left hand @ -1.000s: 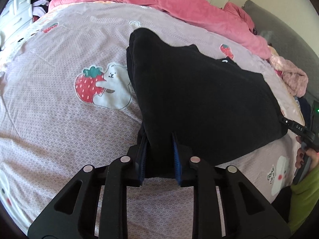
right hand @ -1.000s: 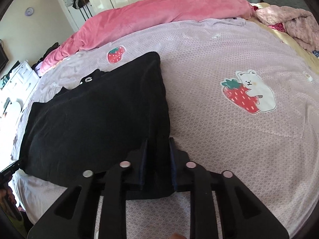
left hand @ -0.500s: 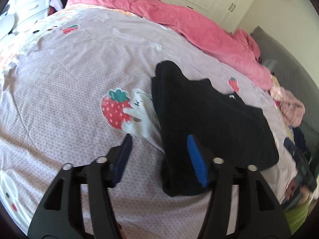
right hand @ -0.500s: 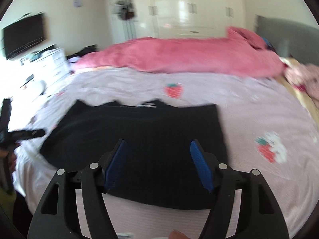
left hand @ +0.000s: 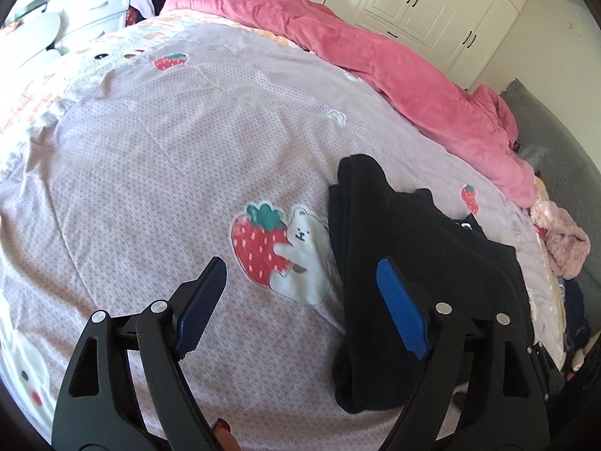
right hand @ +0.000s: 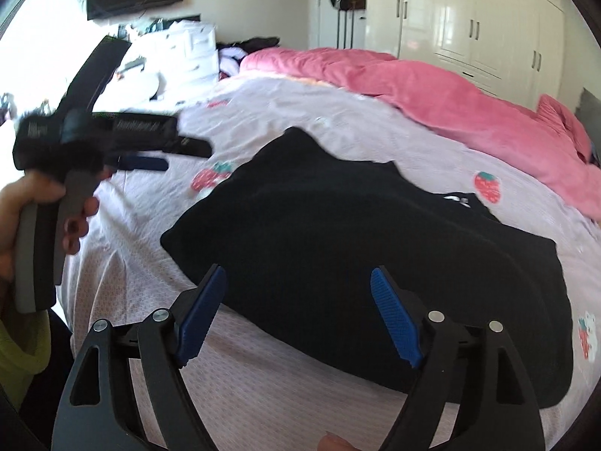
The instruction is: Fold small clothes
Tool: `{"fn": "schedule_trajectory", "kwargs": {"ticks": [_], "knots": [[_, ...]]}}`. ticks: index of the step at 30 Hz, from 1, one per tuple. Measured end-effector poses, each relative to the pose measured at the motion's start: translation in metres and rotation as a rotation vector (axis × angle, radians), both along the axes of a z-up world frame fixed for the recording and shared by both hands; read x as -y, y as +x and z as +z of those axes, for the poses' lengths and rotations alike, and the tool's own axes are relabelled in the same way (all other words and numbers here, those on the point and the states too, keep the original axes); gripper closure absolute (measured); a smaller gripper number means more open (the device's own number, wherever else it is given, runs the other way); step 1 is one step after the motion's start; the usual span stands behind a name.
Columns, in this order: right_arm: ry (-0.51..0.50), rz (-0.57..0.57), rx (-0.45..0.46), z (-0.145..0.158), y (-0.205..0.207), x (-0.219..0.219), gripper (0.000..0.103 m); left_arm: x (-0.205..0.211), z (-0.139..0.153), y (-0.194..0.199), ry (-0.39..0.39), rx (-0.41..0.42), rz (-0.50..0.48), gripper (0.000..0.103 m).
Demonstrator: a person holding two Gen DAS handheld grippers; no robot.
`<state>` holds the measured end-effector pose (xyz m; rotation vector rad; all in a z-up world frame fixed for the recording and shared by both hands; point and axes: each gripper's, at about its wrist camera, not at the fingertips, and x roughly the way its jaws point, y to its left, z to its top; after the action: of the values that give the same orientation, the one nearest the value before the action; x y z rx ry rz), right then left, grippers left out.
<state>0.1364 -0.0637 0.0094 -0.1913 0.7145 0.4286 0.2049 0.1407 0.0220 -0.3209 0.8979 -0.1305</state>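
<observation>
Folded black garment [right hand: 360, 263] lying flat on the lilac bedsheet [left hand: 150, 173]. Left gripper [left hand: 300, 282] and right gripper [right hand: 298, 289] just spread wide, holding nothing, hovering above cloth.

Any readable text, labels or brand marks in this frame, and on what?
Nothing reads clearly.
Left gripper: pale lettering on its black body, too blurred to read.
Black garment: small white mark near its far edge, too small to make out.
Bedsheet: only strawberry and bear pictures, no words.
</observation>
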Motion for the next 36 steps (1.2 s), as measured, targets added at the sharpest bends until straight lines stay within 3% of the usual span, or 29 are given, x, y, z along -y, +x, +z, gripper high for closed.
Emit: {"fn": "schedule_trajectory", "kwargs": {"ticks": [16, 22, 24, 27, 28, 31, 33, 36], "knots": [[-0.158, 0.066, 0.005, -0.034, 0.004, -0.049, 0.023, 0.018, -0.007, 0.025, 0.038, -0.03, -0.002, 0.028], [-0.195, 0.003, 0.026, -0.046, 0.009, -0.056, 0.019, 0.023, -0.015, 0.035, 0.026, -0.06, 0.0, 0.028], [-0.216, -0.001, 0.057, -0.048, 0.01, -0.058, 0.018, 0.025, -0.019, 0.038, 0.021, -0.072, -0.002, 0.02], [-0.216, -0.012, 0.081, -0.049, 0.014, -0.058, 0.019, 0.028, -0.022, 0.04, -0.013, -0.088, -0.015, 0.02], [-0.209, -0.018, 0.084, -0.048, 0.015, -0.057, 0.022, 0.029, -0.022, 0.041, -0.031, -0.087, -0.019, 0.02], [-0.164, -0.045, 0.094, -0.043, 0.019, -0.047, 0.051, 0.031, -0.023, 0.044, -0.069, -0.087, -0.03, 0.02], [-0.096, -0.04, 0.086, -0.037, 0.02, -0.037, 0.082, 0.032, -0.024, 0.047, -0.096, -0.093, -0.03, 0.02], [-0.004, -0.034, 0.081, -0.027, 0.018, -0.022, 0.095, 0.033, -0.028, 0.053, -0.156, -0.109, -0.037, 0.02]]}}
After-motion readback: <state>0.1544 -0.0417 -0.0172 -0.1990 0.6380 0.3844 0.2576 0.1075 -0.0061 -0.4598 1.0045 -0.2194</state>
